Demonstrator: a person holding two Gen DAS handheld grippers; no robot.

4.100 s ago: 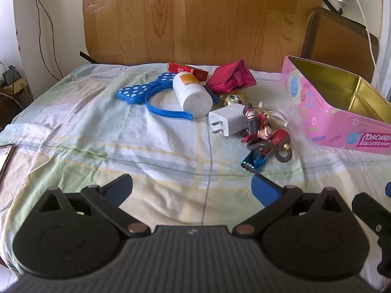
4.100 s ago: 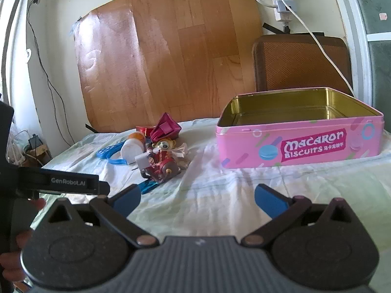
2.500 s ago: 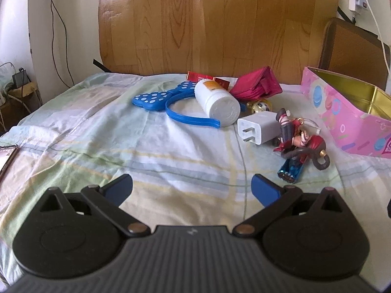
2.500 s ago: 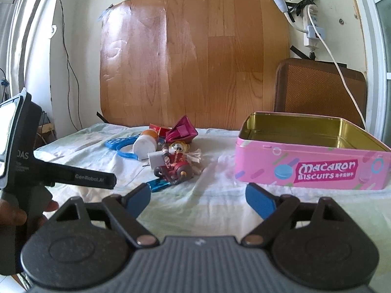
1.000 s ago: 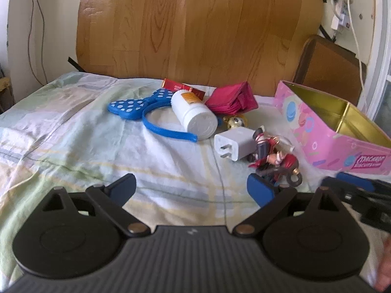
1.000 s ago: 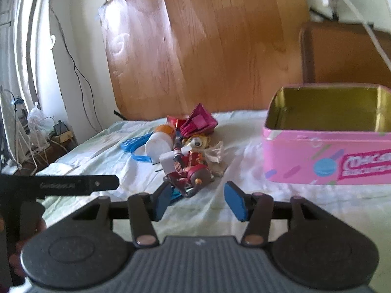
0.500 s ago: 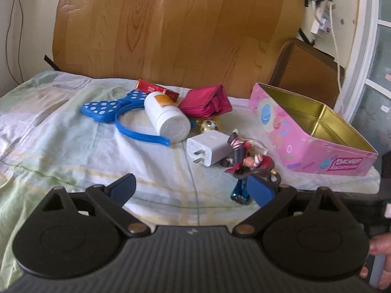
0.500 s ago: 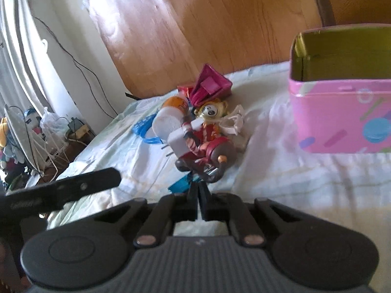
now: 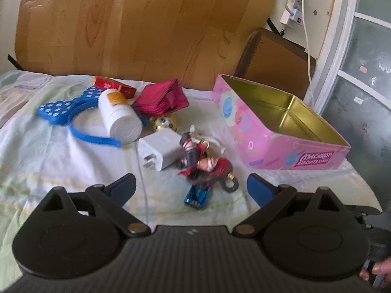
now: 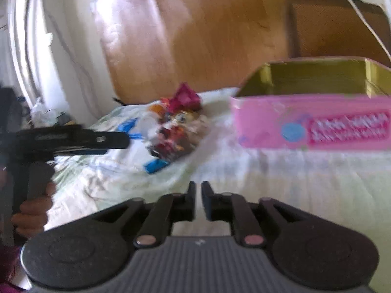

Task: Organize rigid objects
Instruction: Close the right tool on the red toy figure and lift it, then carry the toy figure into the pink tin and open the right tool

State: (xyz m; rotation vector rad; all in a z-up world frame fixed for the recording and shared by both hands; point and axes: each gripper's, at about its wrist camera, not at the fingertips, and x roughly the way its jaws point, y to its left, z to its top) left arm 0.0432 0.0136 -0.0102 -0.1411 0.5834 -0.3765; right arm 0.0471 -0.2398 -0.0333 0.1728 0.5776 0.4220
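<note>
While nothing is yet held, the scene divides into a receiving container and a pile of loose items on the sheet-covered bed (image 9: 61, 151). Largest is the pink biscuit tin (image 9: 246, 131), open-topped and, as far as its gold interior shows, holding nothing; it stands right of the pile, apart from it. Next in size come the blue spotted headband (image 9: 73, 112), the white pill bottle (image 9: 119, 117) lying on its side across the band, the folded red wallet (image 9: 163, 97), and the white charger (image 9: 161, 152). Touching the charger lies the red-cloaked figurine (image 9: 205, 166), with a small blue metallic object (image 9: 196, 195) partly under it. The left gripper (image 9: 190, 185) hovers low over this near edge of the pile, jaws spread wide, roughly bracketing the figurine. The right gripper (image 10: 198, 195) hangs above bare sheet with jaws drawn nearly together, gripping nothing; that view is motion-blurred. The step in hand appears to be a first pick. It is best done by closing on the figurine's thick torso rather than its thin limbs or cords, lifting straight up so the charger is not dragged, then carrying it over the tin's rim.
</note>
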